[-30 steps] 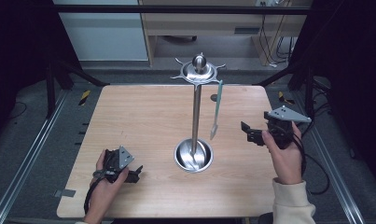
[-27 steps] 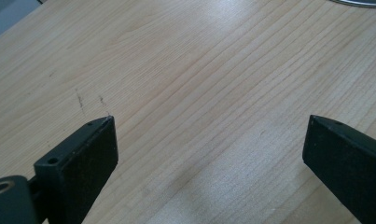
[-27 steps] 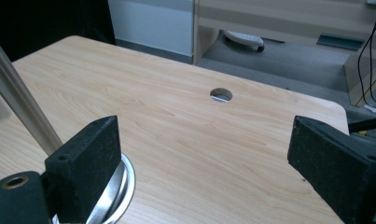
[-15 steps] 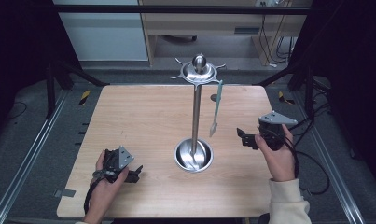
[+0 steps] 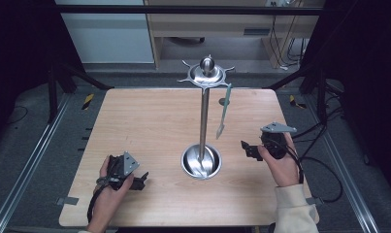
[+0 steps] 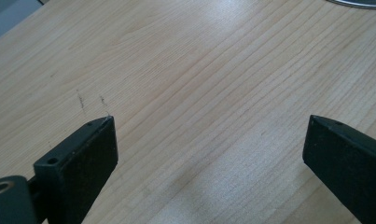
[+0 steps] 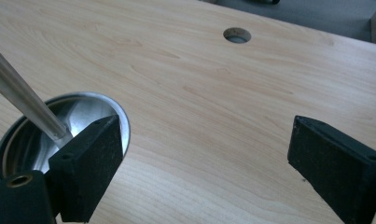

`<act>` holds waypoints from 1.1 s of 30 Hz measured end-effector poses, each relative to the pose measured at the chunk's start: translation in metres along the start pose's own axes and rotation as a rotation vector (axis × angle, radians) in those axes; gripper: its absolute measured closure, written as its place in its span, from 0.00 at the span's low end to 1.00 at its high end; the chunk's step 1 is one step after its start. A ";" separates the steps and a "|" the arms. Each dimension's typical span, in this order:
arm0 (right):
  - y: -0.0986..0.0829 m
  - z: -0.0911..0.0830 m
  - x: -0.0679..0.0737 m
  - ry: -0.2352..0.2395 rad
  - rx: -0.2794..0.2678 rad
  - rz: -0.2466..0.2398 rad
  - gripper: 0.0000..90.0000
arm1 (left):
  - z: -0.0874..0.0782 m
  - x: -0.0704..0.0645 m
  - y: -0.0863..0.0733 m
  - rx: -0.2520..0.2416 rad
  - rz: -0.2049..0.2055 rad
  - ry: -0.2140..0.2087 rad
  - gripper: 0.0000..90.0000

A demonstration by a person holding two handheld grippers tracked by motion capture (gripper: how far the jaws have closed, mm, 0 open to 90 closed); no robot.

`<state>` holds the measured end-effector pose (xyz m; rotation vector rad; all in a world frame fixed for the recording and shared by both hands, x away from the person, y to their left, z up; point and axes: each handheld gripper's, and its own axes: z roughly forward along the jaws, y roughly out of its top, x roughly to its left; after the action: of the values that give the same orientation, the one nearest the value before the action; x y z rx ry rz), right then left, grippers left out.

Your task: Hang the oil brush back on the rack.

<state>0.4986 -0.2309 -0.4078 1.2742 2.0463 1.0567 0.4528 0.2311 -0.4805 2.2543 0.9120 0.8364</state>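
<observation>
Fingers, right: the right gripper (image 5: pixel 245 148) has its black fingers (image 7: pixel 90 163) spread wide with nothing but bare wood between them; one finger lies just in front of the rim of the stand base (image 7: pixel 59 126).
Fingers, left: the left gripper (image 5: pixel 140 180) is likewise spread and empty, fingers (image 6: pixel 83 156) low over the table (image 5: pixel 135 121) near its front left edge.
Change noted: against the earlier high-view frames, the right gripper has come back and down, from a raised spot level with the hanging utensil to a lower one beside the base. The left gripper has not shifted.
Task item: a pale green utensil (image 5: pixel 223 110) hangs from one arm of the hook ring (image 5: pixel 206 75) atop the steel pole (image 5: pixel 203 121), on the side toward the right hand. It hangs free, clear of both grippers.
Stand: upright, mid-table, with the pole rising from the round dish-shaped base.
Other features: a round cable hole (image 7: pixel 237 34) in the tabletop beyond the stand.
Assessment: the hanging looks complete, and the right hand's retreat with empty fingers reads as withdrawal after release. Judged near the end of the job.
Risk: low; the utensil could swing or slip off its hook if the stand is knocked by the finger next to the base.
</observation>
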 end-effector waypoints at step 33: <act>-0.030 0.038 0.005 0.046 0.102 0.019 0.13 | 0.000 0.000 0.000 0.005 0.007 -0.003 0.03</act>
<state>0.5094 -0.2210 -0.4548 1.3337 2.1512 1.0107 0.4529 0.2306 -0.4806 2.2636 0.9056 0.8342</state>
